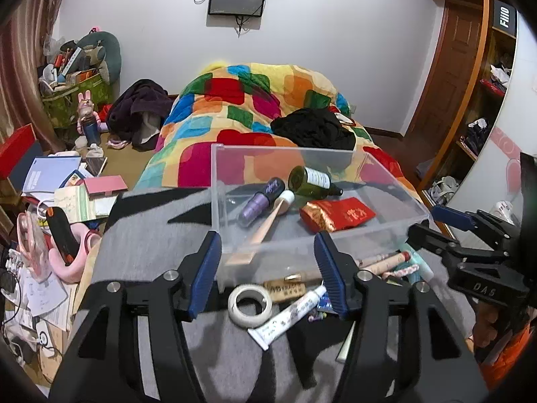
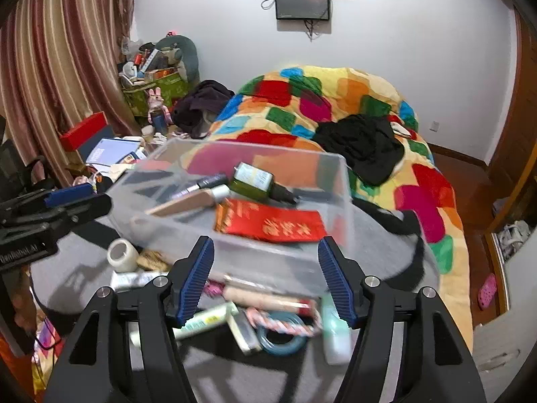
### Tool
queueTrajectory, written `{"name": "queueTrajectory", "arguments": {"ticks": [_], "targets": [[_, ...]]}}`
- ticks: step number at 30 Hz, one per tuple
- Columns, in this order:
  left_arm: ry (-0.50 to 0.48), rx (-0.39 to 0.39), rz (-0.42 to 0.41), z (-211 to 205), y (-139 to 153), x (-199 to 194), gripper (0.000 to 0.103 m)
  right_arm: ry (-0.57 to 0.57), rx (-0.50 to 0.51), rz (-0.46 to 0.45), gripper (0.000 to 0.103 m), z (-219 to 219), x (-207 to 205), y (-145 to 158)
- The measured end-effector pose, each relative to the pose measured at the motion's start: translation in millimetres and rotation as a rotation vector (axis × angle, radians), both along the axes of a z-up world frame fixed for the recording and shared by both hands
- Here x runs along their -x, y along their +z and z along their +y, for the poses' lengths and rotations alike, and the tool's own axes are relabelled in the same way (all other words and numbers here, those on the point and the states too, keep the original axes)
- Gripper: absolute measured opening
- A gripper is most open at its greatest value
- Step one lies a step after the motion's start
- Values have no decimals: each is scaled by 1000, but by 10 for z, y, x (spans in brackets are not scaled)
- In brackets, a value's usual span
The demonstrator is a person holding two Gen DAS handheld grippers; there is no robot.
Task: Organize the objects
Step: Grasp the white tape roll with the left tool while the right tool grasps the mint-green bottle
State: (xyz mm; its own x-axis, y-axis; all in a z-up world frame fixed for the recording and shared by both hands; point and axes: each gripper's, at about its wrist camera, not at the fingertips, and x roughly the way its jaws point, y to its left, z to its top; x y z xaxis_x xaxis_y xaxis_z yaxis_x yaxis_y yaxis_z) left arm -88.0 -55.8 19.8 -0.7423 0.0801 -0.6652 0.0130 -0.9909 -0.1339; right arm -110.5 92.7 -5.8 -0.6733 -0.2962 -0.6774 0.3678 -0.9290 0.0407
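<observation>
A clear plastic box (image 1: 396, 194) (image 2: 342, 181) stands on a grey cloth on the bed. In it lie a green bottle (image 1: 310, 181) (image 2: 255, 181), a purple tube (image 1: 260, 199), a beige tube (image 1: 268, 216) (image 2: 188, 205) and a red packet (image 1: 337, 215) (image 2: 272, 223). In front of the box lie a tape roll (image 1: 250, 304) (image 2: 121, 254), a white tube (image 1: 285, 317), a pink stick (image 2: 265, 299), a blue ring (image 2: 280, 339) and a pale green bottle (image 2: 335, 336). My left gripper (image 1: 268, 272) is open above the tape roll. My right gripper (image 2: 266, 280) is open above the loose items.
A colourful quilt (image 1: 241, 107) with black clothes (image 1: 313, 129) covers the bed behind the box. Books, papers and boxes (image 1: 67, 181) crowd the floor at left. A wooden wardrobe (image 1: 470, 77) stands at right. The other gripper shows at the right edge (image 1: 470, 252) and left edge (image 2: 50, 211).
</observation>
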Motion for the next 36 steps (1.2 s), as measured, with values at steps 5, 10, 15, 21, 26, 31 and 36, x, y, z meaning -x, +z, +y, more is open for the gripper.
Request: {"name": "queueTrajectory", "arguments": {"ticks": [5, 10, 15, 21, 26, 31, 36], "targets": [[8, 21, -19, -11, -104, -103, 67, -39, -39, -5, 62, 224, -104, -78], [17, 17, -53, -40, -246, -154, 73, -81, -43, -55, 62, 421, -123, -236], [34, 28, -101, -79, -401, -170, 74, -112, -61, -97, 62, 535, -123, -420], [47, 27, -159, -138, -567, -100, 75, -143, -64, -138, 62, 653, -49, -578], [39, 37, -173, -125, -614, -18, 74, -130, -56, -182, 56, 675, -5, -684], [25, 48, -188, -66, -669, 43, 60, -114, -68, -192, 42, 633, 3, -742], [15, 26, -200, -39, -753, 67, 42, -103, -58, -187, 23, 631, -12, -736]]}}
